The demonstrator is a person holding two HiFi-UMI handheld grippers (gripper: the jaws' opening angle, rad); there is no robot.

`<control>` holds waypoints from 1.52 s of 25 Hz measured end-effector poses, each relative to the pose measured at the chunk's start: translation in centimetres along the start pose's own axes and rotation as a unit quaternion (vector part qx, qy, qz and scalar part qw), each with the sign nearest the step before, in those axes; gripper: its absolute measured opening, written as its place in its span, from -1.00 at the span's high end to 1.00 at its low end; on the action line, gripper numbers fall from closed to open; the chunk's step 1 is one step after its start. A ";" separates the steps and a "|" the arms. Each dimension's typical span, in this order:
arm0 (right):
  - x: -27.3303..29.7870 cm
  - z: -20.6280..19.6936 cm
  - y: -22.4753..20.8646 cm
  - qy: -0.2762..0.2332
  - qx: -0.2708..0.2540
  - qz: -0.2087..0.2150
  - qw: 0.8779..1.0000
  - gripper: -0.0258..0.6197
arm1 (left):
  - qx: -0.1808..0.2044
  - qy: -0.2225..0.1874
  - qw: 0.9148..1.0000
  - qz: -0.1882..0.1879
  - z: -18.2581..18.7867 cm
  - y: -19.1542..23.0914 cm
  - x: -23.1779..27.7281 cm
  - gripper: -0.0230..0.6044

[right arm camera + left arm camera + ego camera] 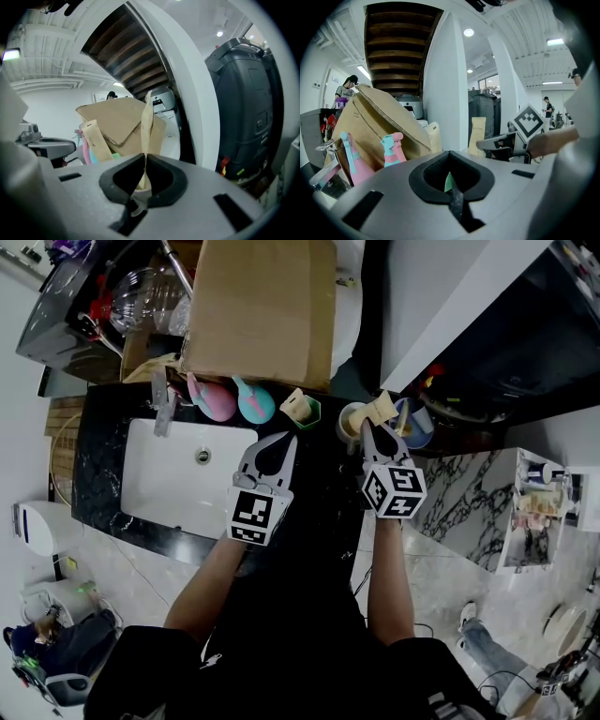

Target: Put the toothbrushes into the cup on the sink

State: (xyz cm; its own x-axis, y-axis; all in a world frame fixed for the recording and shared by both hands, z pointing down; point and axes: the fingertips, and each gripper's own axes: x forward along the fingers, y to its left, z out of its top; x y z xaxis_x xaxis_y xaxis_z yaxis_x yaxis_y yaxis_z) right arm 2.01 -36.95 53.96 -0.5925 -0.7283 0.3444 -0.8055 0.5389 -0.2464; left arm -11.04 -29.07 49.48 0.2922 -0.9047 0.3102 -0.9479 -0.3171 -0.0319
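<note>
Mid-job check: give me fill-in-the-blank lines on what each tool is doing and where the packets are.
1. The right tool pinches a tan toothbrush packet directly over a beige ____.
2. The left tool is ____, with nothing between its jaws.
3. The hexagonal cup holding a second packet is coloured ____.

Missing words: cup; shut; green.
</note>
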 end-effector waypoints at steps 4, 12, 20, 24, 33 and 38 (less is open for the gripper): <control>-0.1 -0.2 -0.6 0.004 -0.007 -0.013 1.000 0.87 | 0.000 -0.002 1.000 -0.001 0.1 -0.1 0.0 0.92; -0.2 -0.7 -1.4 0.016 -0.022 -0.034 0.999 0.68 | 0.002 -0.002 1.000 -0.001 0.2 -0.2 -0.1 0.92; -1.2 -1.4 -1.9 0.031 -0.023 -0.046 0.998 0.23 | 0.003 -0.006 1.000 -0.005 0.5 -0.7 -0.4 0.92; -2.5 -1.0 -1.6 0.019 -0.018 -0.044 0.999 0.23 | 0.002 -0.009 1.000 0.002 0.7 -0.7 -1.0 0.92; -6.2 0.9 -0.5 -0.017 -0.023 -0.042 0.999 0.37 | -0.009 -0.032 0.999 0.010 2.2 -1.2 -3.0 0.92; -8.8 2.1 0.7 -0.041 -0.042 -0.030 0.998 0.75 | -0.010 -0.042 0.999 0.007 2.8 -2.5 -4.6 0.92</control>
State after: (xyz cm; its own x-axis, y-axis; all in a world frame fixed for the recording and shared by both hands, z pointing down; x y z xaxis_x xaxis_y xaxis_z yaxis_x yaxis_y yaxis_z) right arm 6.66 -31.04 48.89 -0.5442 -0.7906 0.2807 -0.8385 0.5239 -0.1500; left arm -9.70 -24.91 45.51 0.2872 -0.9301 0.2288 -0.9542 -0.2987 -0.0166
